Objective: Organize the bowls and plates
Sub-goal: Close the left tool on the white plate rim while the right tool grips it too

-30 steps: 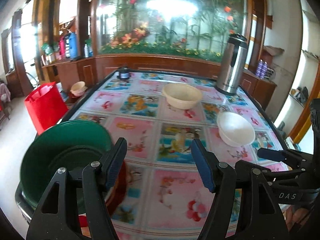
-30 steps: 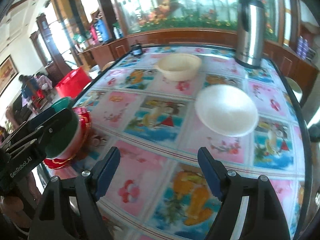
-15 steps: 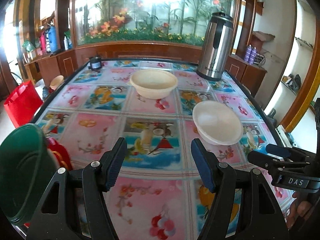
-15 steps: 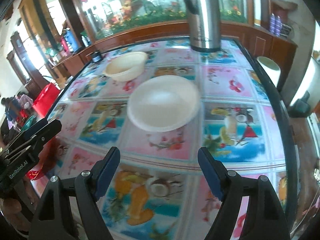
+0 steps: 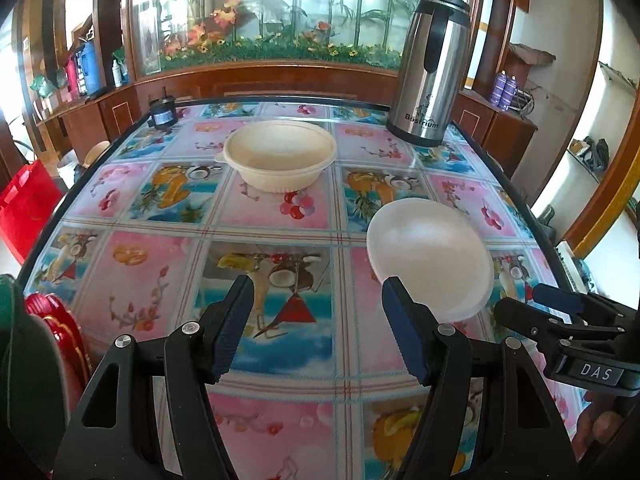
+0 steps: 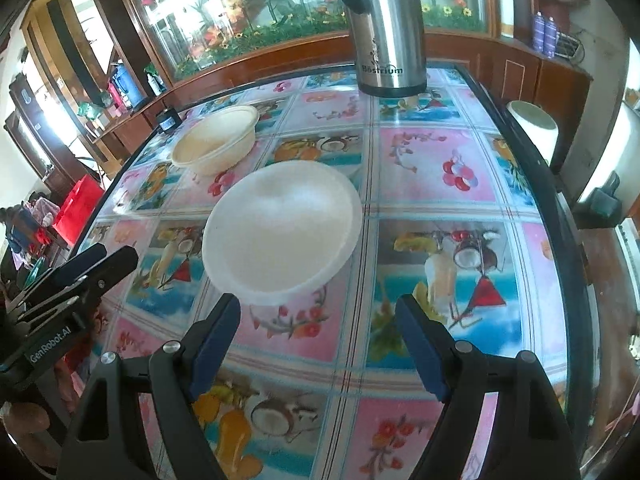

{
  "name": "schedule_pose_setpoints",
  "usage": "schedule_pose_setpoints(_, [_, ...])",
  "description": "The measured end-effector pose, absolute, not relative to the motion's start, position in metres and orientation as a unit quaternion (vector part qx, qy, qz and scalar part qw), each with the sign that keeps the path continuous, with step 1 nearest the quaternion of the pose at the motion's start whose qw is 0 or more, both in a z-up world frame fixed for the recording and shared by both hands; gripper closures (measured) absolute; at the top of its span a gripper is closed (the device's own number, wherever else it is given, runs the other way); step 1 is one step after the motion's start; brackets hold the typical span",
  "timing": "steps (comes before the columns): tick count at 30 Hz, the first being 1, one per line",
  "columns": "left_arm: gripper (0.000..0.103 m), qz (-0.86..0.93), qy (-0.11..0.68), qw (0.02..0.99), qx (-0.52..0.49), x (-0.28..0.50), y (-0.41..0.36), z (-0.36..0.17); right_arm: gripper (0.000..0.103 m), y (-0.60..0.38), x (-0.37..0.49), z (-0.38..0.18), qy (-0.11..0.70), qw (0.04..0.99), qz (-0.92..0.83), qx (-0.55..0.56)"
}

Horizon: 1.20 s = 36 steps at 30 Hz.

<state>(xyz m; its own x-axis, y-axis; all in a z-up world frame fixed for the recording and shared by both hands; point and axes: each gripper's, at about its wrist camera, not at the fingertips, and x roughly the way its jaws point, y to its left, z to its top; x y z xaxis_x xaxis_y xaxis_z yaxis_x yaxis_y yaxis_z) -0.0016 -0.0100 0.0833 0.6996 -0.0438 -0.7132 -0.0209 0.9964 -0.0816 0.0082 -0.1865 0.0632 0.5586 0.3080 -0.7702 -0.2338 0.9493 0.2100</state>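
We held both the left gripper (image 5: 318,300) and the right gripper (image 6: 318,320) wide and empty, the right apparently just short of the white bowl (image 6: 280,228).

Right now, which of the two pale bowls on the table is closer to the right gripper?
The white bowl: smooth, plain-rimmed, just ahead of the open right gripper. The cream bowl, with a stepped rim, sits farther back, near the steel flask.
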Motion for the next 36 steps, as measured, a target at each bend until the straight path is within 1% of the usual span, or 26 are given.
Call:
schedule_pose_setpoints(7, [0.036, -0.011, 0.397, 0.917, -0.041, 0.020, -0.021, 0.079, 0.023, -0.185, 0.028, 0.065, 0.444, 0.881, 0.158, 0.036])
schedule_pose_setpoints(28, [0.036, -0.018, 0.439, 0.897, -0.042, 0.068, -0.038, 0.048, 0.024, -0.193, 0.068, 0.045, 0.463, 0.869, 0.171, 0.033])
schedule_pose_setpoints(29, [0.036, -0.018, 0.441, 0.897, -0.042, 0.070, -0.039, 0.047, 0.025, -0.193, 0.070, 0.044, 0.464, 0.869, 0.172, 0.031])
schedule_pose_setpoints(32, [0.036, -0.019, 0.448, 0.893, -0.042, 0.074, -0.040, 0.041, 0.040, -0.193, 0.074, 0.043, 0.467, 0.866, 0.175, 0.025])
schedule_pose_setpoints(34, [0.036, -0.021, 0.453, 0.891, -0.038, 0.076, -0.041, 0.037, 0.058, -0.192, 0.076, 0.041, 0.471, 0.863, 0.180, 0.021])
schedule_pose_setpoints(35, [0.041, -0.023, 0.454, 0.890, -0.038, 0.077, -0.041, 0.036, 0.061, -0.191, 0.077, 0.040, 0.473, 0.861, 0.183, 0.020])
schedule_pose_setpoints(36, [0.062, -0.025, 0.456, 0.889, -0.041, 0.077, -0.041, 0.035, 0.066, -0.190, 0.077, 0.038, 0.477, 0.859, 0.188, 0.018])
